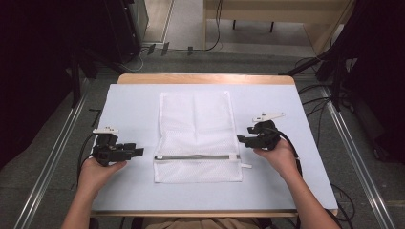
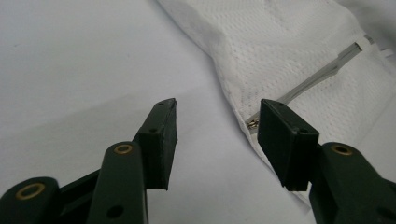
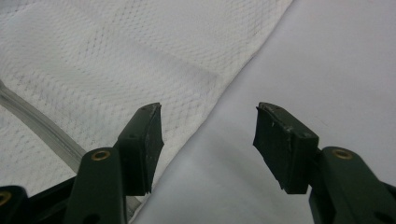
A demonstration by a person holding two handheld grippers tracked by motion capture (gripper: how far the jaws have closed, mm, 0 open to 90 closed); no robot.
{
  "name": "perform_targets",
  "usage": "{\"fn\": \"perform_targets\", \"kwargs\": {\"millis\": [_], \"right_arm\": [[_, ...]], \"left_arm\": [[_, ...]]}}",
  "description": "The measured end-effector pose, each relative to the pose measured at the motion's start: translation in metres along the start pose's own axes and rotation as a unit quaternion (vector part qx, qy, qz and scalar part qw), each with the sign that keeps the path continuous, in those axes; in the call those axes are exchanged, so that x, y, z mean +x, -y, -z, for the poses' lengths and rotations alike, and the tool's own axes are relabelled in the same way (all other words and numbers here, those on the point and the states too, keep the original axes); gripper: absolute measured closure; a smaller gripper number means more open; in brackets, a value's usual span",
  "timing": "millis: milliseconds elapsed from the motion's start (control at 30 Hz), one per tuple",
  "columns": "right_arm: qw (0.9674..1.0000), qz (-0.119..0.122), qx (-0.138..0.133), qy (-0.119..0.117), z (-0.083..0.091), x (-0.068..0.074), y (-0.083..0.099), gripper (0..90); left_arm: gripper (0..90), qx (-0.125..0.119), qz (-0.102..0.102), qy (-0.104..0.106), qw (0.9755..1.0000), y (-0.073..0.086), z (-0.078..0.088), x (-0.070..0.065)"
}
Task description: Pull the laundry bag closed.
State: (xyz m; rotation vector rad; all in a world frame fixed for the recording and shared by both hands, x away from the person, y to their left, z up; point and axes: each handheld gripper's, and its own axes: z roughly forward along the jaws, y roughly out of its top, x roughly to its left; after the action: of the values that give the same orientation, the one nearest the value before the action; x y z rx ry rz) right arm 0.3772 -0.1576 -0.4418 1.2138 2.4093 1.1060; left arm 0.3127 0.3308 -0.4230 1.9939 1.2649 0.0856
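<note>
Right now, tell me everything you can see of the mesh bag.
The mesh bag is white, net-like fabric, rectangular, lying flat and lengthwise on the pale sheet at the table's middle. A grey zipper runs across near its near end, closed, with a small white tab at its right end. Faint creases cross it. Nothing grips it: both grippers, jaws apart, sit just beside its left and right edges.

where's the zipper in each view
high view: zipper runs across the mesh bag near its front edge.
left gripper view: upper right, slanting down to the right jaw's tip.
right gripper view: far left, beside the left jaw.
Shared landmark: the bag's white mesh.
</note>
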Motion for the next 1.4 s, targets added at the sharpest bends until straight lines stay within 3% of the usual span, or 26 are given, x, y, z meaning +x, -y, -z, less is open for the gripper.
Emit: {"fn": "perform_targets", "kwargs": {"millis": [233,300,500,567,933,1100,1400], "right_arm": [[0.9999,0.012,-0.008,0.003,0.000,0.003,0.001,43.4],[1.0000,0.003,-0.002,-0.004,-0.001,0.004,0.000,44.6],[0.9997,-0.005,-0.012,-0.019,0.004,0.005,-0.002,46.7],[0.9998,-0.003,-0.013,-0.017,0.004,0.005,-0.003,47.0],[0.9998,-0.003,0.007,-0.021,0.000,0.015,-0.007,48.0],[0.9995,0.009,0.014,-0.025,-0.002,0.022,-0.009,48.4],[0.9988,0.018,0.021,-0.040,-0.004,0.039,-0.014,49.1]], "left_arm": [[53.0,-0.002,-0.013,0.000,0.9999,0.000,-0.001,-0.002],[49.9,-0.002,-0.011,-0.002,0.9999,0.001,0.000,0.000],[45.0,0.005,0.021,0.002,0.9998,0.001,-0.002,0.004],[44.9,0.008,0.011,-0.002,0.9999,0.001,-0.003,0.003],[42.7,0.012,0.010,-0.003,0.9999,0.004,-0.003,0.003],[41.3,0.012,0.009,0.009,0.9998,0.002,-0.005,0.002],[40.4,0.015,0.002,0.014,0.9998,0.000,-0.006,0.002]]}}
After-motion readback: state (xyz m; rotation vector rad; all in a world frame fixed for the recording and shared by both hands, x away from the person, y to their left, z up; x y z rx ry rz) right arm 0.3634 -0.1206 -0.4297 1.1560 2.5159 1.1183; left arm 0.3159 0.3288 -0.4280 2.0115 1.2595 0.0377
